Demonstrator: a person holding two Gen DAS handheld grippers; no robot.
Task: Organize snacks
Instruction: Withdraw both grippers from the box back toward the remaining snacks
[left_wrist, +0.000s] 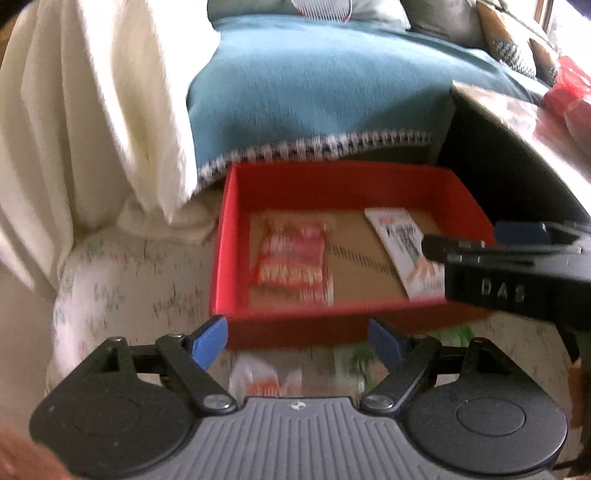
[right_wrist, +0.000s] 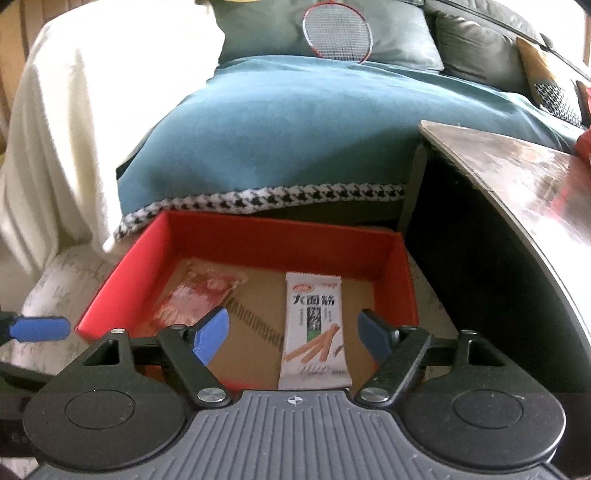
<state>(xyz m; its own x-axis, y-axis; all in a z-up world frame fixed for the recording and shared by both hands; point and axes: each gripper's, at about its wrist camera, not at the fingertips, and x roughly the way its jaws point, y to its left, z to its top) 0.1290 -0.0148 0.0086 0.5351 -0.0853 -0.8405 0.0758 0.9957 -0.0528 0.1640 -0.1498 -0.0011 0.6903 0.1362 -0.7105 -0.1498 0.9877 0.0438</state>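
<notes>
Snacks lie already inside the red box (right_wrist: 258, 236): a white packet (right_wrist: 314, 332) with printed sticks on it, and a red packet (right_wrist: 199, 295) to its left, both flat on the brown cardboard bottom. The right gripper (right_wrist: 295, 338) hangs above the near part of the box with its jaws spread wide; the white packet shows between them from above, but the blue pads do not touch it and hold nothing. The red packet lies ahead and to the left of this gripper. The left gripper (left_wrist: 299, 341) is also spread and empty, just before the near wall of the box, so both packets are ahead of it. Under its jaws, outside the box, another clear packet (left_wrist: 266, 380) with orange print lies on the pale patterned surface (left_wrist: 122, 288), though blurred. Beyond the box a teal blanket (right_wrist: 295, 136) covers a sofa.
</notes>
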